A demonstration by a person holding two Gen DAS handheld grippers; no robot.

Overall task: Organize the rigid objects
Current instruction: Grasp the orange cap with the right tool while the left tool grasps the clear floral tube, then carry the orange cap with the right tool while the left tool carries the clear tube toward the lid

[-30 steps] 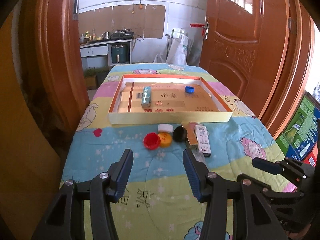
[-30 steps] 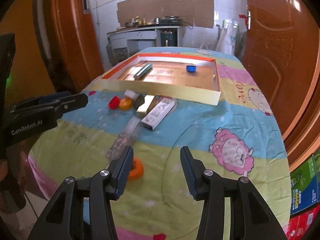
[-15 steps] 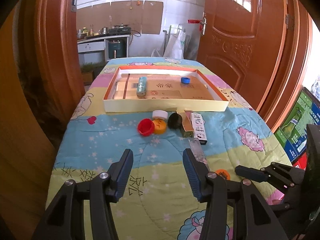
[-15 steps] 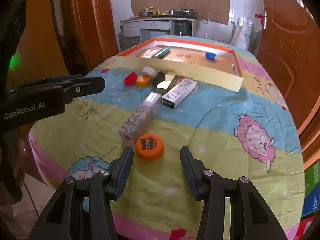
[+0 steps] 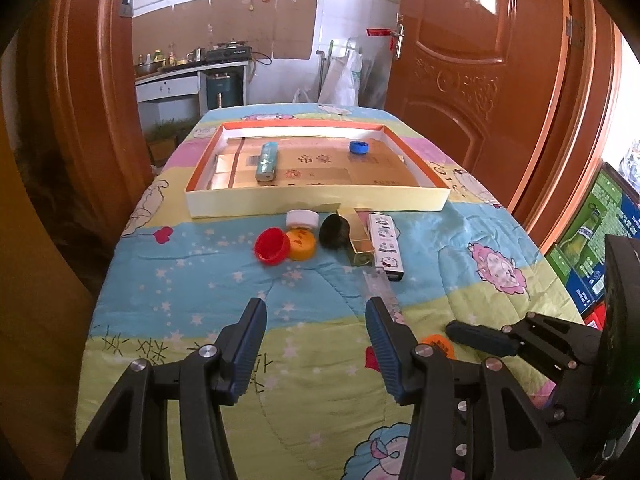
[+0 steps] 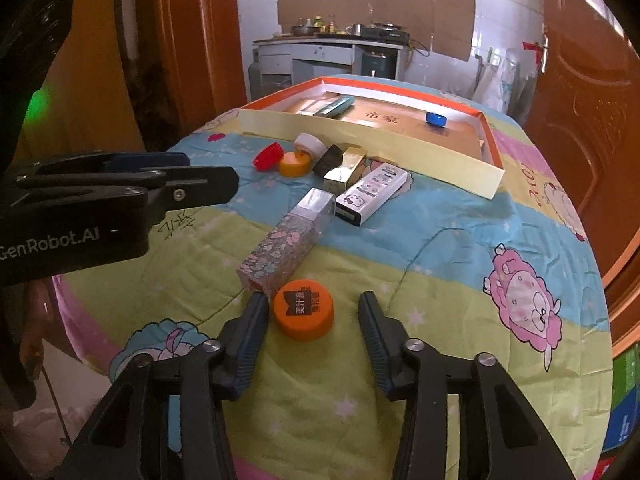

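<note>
The right gripper (image 6: 310, 330) is low over the desk (image 6: 440, 280), which is covered with a cartoon-print cloth, and its jaws are closing around an orange cap (image 6: 304, 309) that lies flat between them; the pads are not yet pressing on it, with a clear gap on the right side and a narrow one on the left. Just beyond the cap, touching or nearly touching it, lies a flowered box (image 6: 288, 240) pointing away toward the tray (image 6: 360, 136). Further on sit a white box (image 6: 372, 192) and a gold box (image 6: 346, 168) side by side, then a black cap (image 6: 328, 158), a white cap (image 6: 310, 144), a yellow cap (image 6: 294, 164) and a red cap (image 6: 267, 156), all close against the tray's near wall. Inside the tray lie a green box (image 6: 334, 105) at the left and a blue cap (image 6: 436, 119) at the right. The left gripper (image 5: 316, 344) hovers over bare cloth, jaws wide apart and holding nothing.
</note>
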